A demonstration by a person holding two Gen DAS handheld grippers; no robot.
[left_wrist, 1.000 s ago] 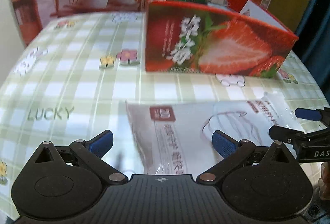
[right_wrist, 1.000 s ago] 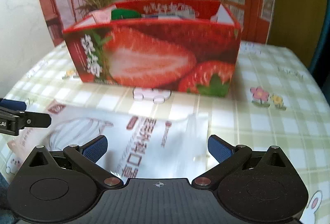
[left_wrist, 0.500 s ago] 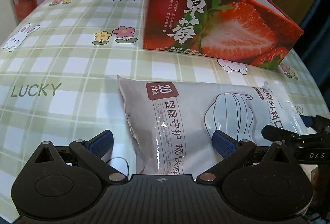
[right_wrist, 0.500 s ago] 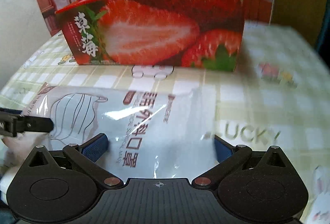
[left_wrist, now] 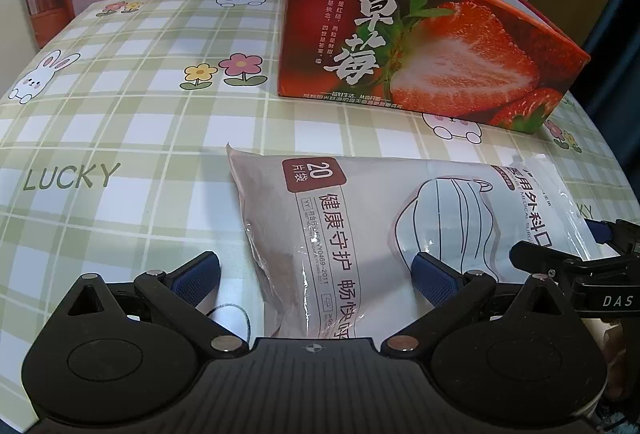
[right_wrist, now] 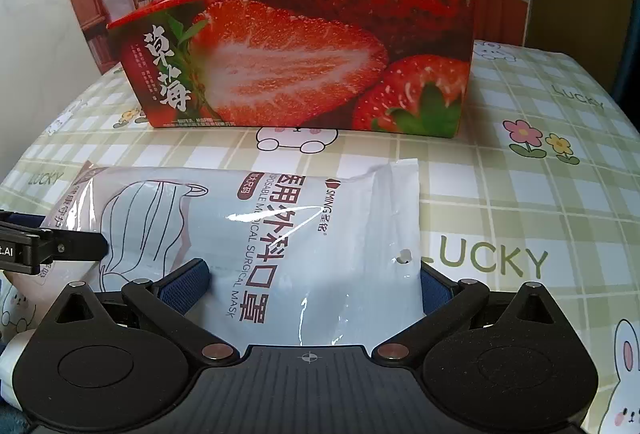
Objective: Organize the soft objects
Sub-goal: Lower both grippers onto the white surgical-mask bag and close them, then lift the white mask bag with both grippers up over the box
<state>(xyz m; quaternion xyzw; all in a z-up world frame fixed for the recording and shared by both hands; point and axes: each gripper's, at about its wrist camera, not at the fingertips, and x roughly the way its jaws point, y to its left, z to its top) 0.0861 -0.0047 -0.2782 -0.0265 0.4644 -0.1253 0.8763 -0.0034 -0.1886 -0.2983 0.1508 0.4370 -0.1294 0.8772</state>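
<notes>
I kept both tongs apart, left gripper (left_wrist: 316,274) and right gripper (right_wrist: 312,282) straddling the mask packet (right_wrist: 280,234), strawberry box (right_wrist: 304,54) at twelve o'clock awaiting it.

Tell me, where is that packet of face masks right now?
The mask packet lies flat on the checked tablecloth, just in front of the strawberry box. Both views show it low and central, its ends between each open hand-held gripper's fingers.

Left gripper (left_wrist: 316,272) and right gripper (right_wrist: 314,284) both sit low, jaws spread wide, pointing forward side by side, each one's fingertip visible in the other's view.
</notes>
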